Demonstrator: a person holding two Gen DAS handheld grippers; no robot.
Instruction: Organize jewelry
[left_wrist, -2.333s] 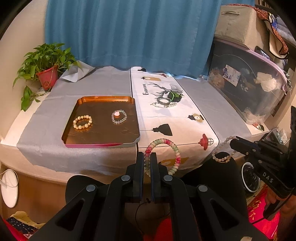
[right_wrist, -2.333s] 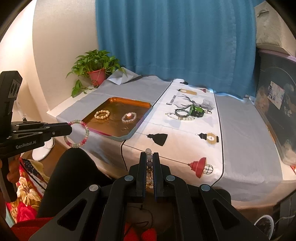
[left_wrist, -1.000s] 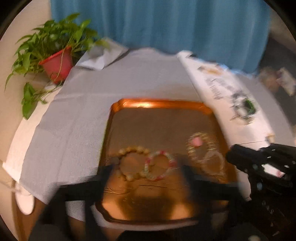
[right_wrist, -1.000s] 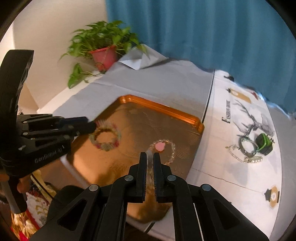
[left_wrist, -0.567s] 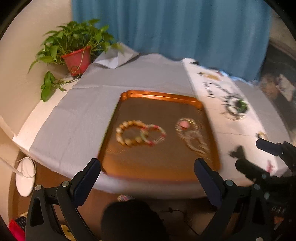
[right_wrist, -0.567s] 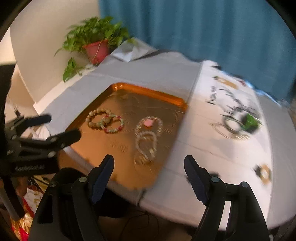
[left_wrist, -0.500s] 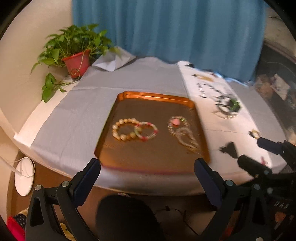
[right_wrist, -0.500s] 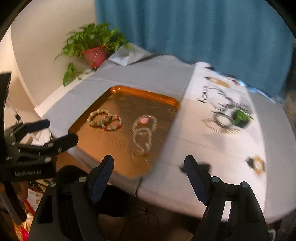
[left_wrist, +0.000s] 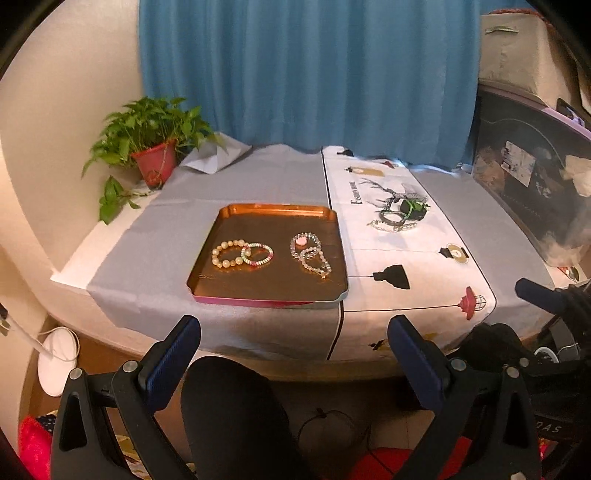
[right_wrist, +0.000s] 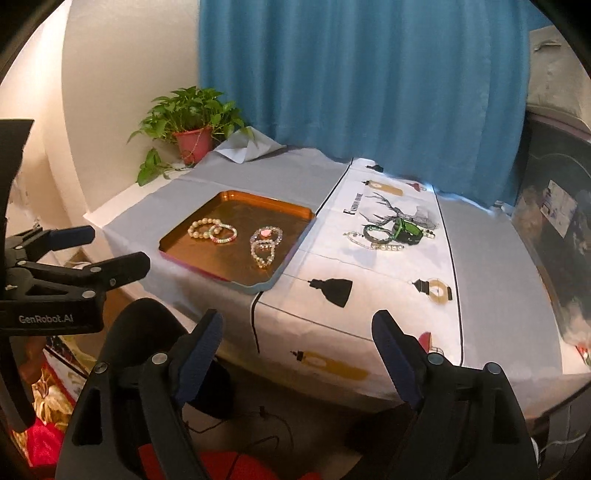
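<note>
Left wrist: left tool (left_wrist: 293, 338) spread, empty, back off desk (left_wrist: 424, 280); four bracelets in copper tray (left_wrist: 271, 297), paired for sorting.

Right wrist: right tool (right_wrist: 297, 334) just opened, nothing between jaws; remaining jewelry pile (right_wrist: 393, 232) on runner, prob. next.

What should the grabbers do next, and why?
Probably the right gripper should reach toward the pile of jewelry lying on the white runner. Four bracelets already sit in the copper tray; that pile is outside it. Both grippers are open and empty, the right one's jaws having just opened; the left gripper is pulled back too.
</note>
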